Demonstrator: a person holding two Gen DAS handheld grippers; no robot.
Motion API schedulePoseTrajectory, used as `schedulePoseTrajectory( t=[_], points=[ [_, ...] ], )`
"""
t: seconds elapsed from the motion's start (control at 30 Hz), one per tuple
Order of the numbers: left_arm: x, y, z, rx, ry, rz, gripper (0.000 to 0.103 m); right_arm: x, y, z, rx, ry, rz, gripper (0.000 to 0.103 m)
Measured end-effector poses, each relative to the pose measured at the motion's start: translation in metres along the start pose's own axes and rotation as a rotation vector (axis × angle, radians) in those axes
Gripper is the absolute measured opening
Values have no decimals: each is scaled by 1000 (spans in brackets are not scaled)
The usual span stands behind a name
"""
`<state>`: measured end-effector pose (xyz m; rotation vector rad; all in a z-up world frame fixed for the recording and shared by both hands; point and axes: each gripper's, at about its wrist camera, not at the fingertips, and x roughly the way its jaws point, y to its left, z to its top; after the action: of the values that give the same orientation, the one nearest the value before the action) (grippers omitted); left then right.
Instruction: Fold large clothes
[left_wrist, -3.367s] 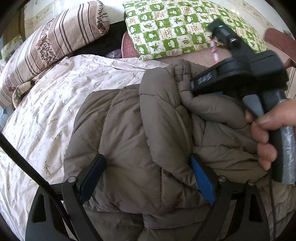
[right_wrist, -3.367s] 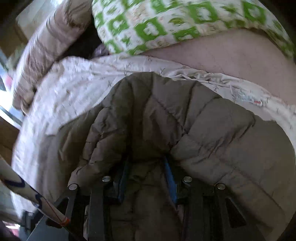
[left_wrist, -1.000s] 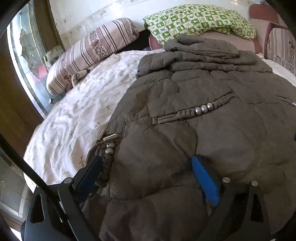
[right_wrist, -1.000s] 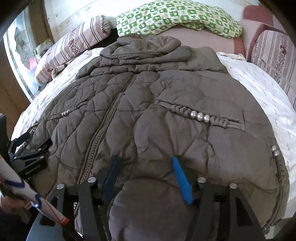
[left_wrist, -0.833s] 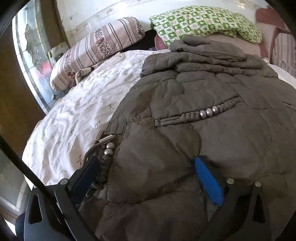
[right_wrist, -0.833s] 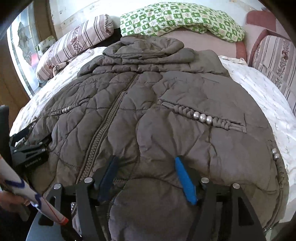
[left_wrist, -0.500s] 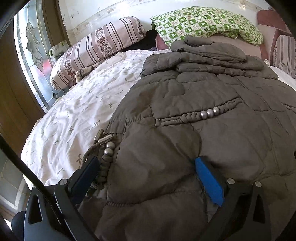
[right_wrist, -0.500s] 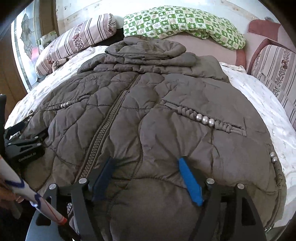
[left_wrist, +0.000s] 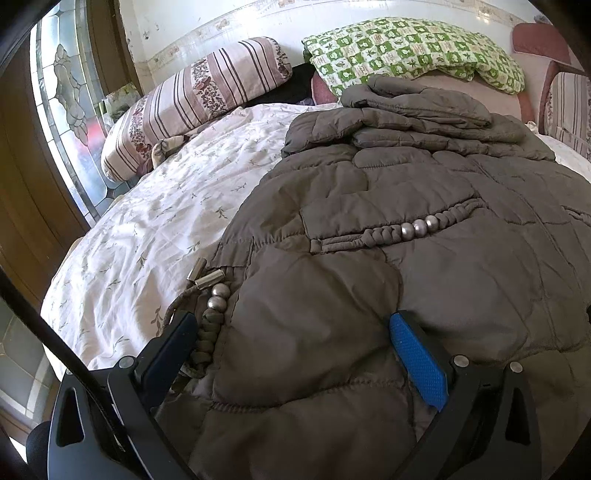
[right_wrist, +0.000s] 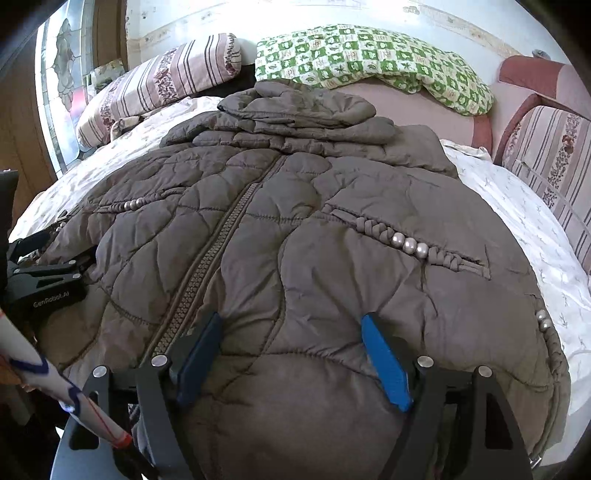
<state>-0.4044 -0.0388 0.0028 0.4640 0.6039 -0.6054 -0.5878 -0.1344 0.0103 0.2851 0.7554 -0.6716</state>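
A grey-brown quilted coat (left_wrist: 406, 184) (right_wrist: 295, 192) lies flat, front up, on the bed, its zipper (right_wrist: 221, 236) closed. The hood and sleeves (right_wrist: 295, 107) are folded in at the far end. My left gripper (left_wrist: 295, 347) stands open over the near left hem corner, with padded fabric bulging between its fingers and a beaded cord (left_wrist: 214, 302) by the left finger. My right gripper (right_wrist: 293, 325) sits over the hem right of the zipper. Its jaws are opening with coat fabric between them. The left gripper (right_wrist: 48, 273) also shows at that view's left edge.
A white flowered sheet (left_wrist: 147, 221) covers the bed. A striped pillow (left_wrist: 192, 99) and a green checked pillow (left_wrist: 406, 48) lie at the head. A striped cushion (right_wrist: 554, 147) stands on the right. A stained-glass pane (left_wrist: 62, 110) and wooden frame flank the left.
Both grippers went from the coat's folded top to its near hem. Over the last second the right jaws spread wider across the hem; the left gripper stayed put.
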Motion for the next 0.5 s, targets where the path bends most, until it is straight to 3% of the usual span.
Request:
schedulePoseTrajectory(
  t=[0.5],
  points=[
    [-2,-1,-1,3,-12,4,103,-1,-1,-1,-5,1,-7,84]
  ],
)
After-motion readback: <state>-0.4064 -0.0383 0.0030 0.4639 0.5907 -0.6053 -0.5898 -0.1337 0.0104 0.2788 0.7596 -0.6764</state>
